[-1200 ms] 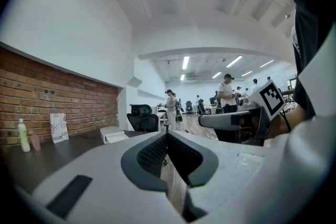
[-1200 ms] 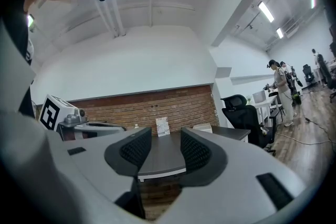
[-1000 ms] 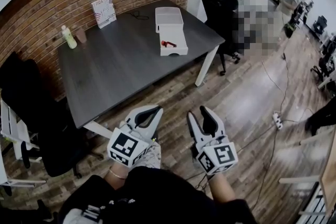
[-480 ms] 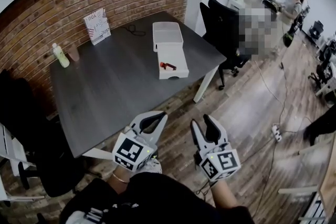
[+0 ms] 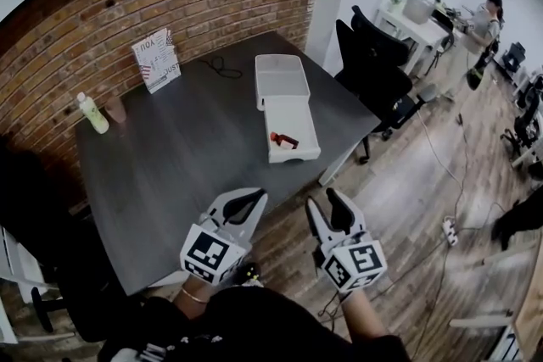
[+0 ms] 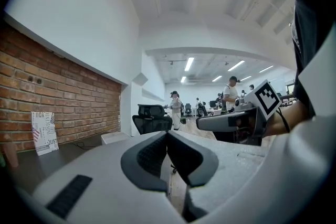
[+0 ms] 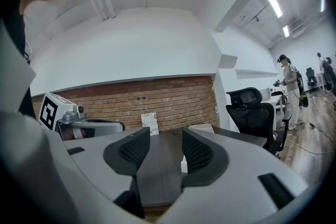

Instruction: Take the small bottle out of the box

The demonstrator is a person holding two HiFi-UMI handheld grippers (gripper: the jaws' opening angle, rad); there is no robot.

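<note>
The person stands at the near corner of the dark desk (image 5: 187, 148), both tools held low in front of the body, short of the desk's edge. The white box (image 5: 293, 155) sits open towards the far right side of the desk, its lid (image 5: 282, 80) lying just behind it, touching or nearly so. Inside the box, near the middle, lies the small bottle (image 5: 282, 140), a red and dark shape too small from here to make out further.

The left gripper (image 5: 257, 197) has its fingers (image 6: 149, 157) clenched, the dark pads meeting at the tips with nothing between them. The right gripper (image 5: 323, 201) has its fingers (image 7: 197, 153) released and spreading wider, and only the desk top shows through the gap. Both point roughly towards the box, yet the small bottle lies well apart from either pair, beyond a stretch of bare desk.

By the brick wall at the desk's far left stand a green bottle (image 5: 92, 113) and a brown cup (image 5: 116, 108) side by side, with a printed card (image 5: 157, 59) propped further along. A black office chair (image 5: 377, 68) stands at the desk's right end.
</note>
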